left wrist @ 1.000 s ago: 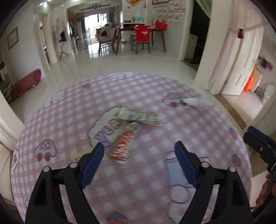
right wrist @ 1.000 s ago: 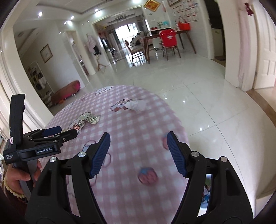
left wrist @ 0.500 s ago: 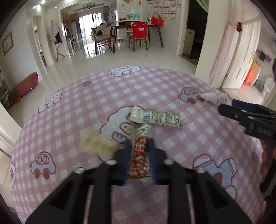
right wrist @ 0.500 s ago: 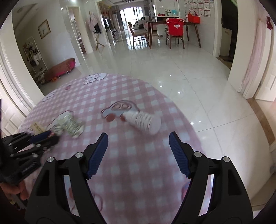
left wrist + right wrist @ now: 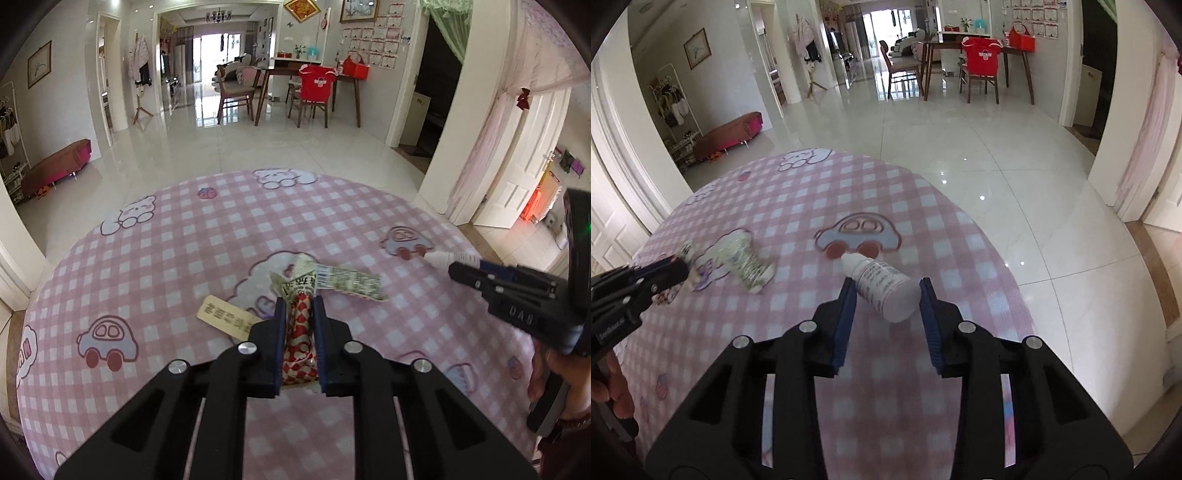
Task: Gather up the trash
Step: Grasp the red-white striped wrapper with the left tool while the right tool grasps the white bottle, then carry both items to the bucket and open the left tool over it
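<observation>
My left gripper is shut on a red-and-white checked snack wrapper that lies on the pink checked tablecloth. A green-and-white wrapper lies just beyond it, and a tan flat packet lies to its left. My right gripper is open, its jaws on either side of a small white bottle lying on its side; the pads are not touching it. The right gripper also shows in the left wrist view, with the bottle's tip beside it.
The round table's edge drops to a glossy tiled floor on the right. The left gripper shows at the left of the right wrist view next to the green-and-white wrapper. Dining chairs and a table stand far back.
My left gripper went from open to shut on the red-and-white wrapper. My right gripper moved forward and down until the white bottle lies between its jaws, which narrowed.
</observation>
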`<state>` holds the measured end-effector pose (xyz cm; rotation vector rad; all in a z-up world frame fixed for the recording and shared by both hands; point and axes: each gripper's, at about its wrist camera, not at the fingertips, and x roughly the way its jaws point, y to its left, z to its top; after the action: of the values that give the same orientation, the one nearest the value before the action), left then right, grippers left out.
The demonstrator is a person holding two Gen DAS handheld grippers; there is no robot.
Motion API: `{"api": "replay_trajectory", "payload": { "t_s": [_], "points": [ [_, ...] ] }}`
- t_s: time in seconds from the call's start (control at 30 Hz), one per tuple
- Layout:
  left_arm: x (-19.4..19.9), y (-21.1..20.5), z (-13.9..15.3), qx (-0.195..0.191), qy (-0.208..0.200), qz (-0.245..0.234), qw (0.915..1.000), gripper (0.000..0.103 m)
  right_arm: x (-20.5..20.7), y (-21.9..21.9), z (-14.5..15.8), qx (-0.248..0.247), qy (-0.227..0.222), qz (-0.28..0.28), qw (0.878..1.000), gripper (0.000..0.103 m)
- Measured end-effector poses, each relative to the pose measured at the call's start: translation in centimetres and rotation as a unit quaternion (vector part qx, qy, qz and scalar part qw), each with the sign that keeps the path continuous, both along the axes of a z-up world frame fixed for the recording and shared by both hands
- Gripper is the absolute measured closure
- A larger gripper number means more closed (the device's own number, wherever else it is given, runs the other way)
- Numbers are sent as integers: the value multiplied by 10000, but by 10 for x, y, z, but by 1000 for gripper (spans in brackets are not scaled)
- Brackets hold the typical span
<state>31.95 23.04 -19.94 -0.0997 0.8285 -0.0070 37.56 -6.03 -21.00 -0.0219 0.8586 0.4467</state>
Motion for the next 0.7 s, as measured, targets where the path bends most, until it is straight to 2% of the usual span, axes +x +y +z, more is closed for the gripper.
{"api": "replay_trajectory", "payload": {
  "t_s": [0.33,0.47,0.7],
  "points": [
    [-34,-55,28,-124,-187,-456,9987,89,-63,-38,25,531,-190,-63,9984,69],
    [-43,-91,34,-106,-214,-711,9972,89,-92,-71,36,799,-317,-245,9960,69],
    [-52,-176,35,-85,-127,-1417,9898,89,-129,-136,41,1056,-490,-782,9901,69]
  ]
}}
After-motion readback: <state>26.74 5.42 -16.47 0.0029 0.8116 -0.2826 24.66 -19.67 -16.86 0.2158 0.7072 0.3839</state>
